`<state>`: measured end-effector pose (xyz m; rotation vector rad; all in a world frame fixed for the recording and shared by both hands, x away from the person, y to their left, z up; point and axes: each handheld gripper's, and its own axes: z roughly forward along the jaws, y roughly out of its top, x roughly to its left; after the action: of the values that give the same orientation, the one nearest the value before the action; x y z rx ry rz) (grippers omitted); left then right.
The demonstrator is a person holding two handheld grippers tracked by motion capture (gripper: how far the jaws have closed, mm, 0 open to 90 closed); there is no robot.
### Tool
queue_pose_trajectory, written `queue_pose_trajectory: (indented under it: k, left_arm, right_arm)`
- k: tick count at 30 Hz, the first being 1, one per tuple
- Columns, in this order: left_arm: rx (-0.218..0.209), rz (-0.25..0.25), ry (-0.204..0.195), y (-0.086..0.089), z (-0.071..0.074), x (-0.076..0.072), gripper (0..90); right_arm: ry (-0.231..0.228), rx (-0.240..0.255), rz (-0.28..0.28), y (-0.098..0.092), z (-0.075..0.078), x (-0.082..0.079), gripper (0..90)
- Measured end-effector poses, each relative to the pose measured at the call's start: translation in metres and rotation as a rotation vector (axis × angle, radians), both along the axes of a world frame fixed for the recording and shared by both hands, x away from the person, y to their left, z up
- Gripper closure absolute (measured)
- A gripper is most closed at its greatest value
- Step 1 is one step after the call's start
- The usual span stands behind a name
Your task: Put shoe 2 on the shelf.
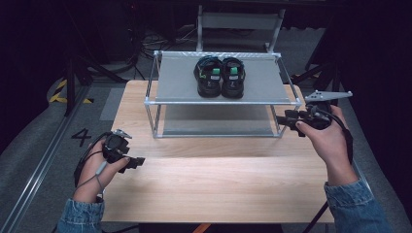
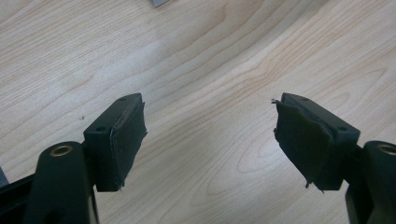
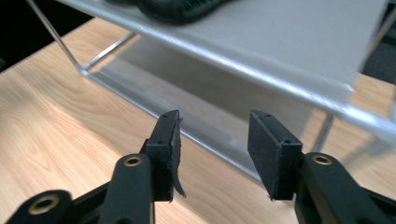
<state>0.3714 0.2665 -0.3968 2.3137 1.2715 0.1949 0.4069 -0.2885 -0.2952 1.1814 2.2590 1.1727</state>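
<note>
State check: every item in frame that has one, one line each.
Shoes: a pair, upright, side by side on the rack's top shelf, not held.
Rack: standing on the table, lower shelf bare.
Left gripper: open, nothing between the jaws, over bare table.
Right gripper: open, nothing held, at the rack's right end, pointing at its lower rail.

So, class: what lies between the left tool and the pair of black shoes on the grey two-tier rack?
In the high view, bare wooden tabletop, then the rack's metal front rail, separate left tool from shoes.
</note>
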Motion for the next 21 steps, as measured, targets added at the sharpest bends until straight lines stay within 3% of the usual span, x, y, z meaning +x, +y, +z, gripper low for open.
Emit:
queue_pose_trajectory:
  k: [7, 12, 21]
  left_arm:
    - [-0.014, 0.012, -0.007, 0.007, 0.003, 0.0, 24.2]
    - [-0.015, 0.027, -0.013, 0.009, 0.003, 0.001, 24.2]
    - [-0.016, 0.039, -0.009, 0.012, 0.0, 0.002, 24.2]
  right_arm:
    - [0.045, -0.004, -0.039, -0.027, -0.024, -0.006, 47.7]
    - [0.069, 0.015, -0.035, -0.04, -0.041, -0.009, 45.0]
    - [0.1, 0.004, -0.058, -0.057, -0.075, -0.008, 44.2]
